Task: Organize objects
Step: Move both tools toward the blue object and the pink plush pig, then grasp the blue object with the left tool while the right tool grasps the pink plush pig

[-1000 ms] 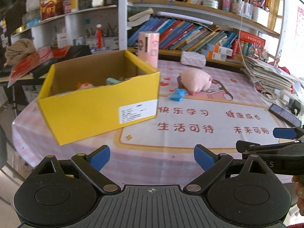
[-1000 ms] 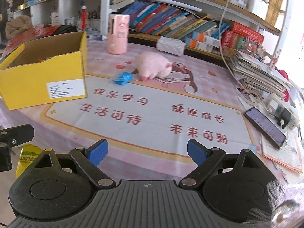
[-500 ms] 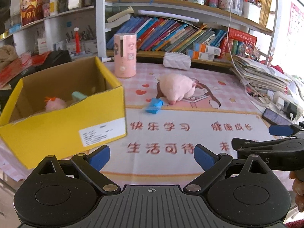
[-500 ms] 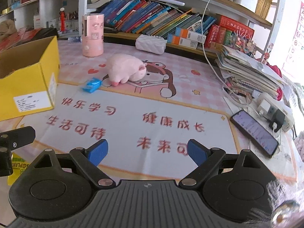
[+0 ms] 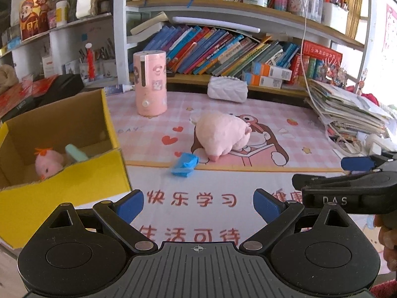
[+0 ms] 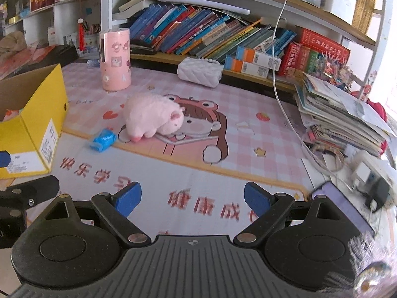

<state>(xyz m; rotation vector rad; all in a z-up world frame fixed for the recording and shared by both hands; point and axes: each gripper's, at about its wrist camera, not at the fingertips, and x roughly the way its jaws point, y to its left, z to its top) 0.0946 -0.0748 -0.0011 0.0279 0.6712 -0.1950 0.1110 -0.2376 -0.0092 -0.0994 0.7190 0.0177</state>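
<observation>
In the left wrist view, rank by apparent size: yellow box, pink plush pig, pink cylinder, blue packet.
1. yellow box, though it sits nearest the camera
2. pink plush pig
3. pink cylinder, close to the pig
4. blue packet

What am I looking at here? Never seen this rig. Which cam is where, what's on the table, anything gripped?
No robot arm: a person carries a handheld two-finger gripper in each hand, each with a fisheye camera looking along its fingers. One picture is from the left gripper, the other from the right gripper. Both stand open and hold nothing. On the pink printed table mat lie a pink plush toy with a small blue packet beside it, a pink canister and a white quilted pouch. The yellow box on the left already contains a small pink toy.
</observation>
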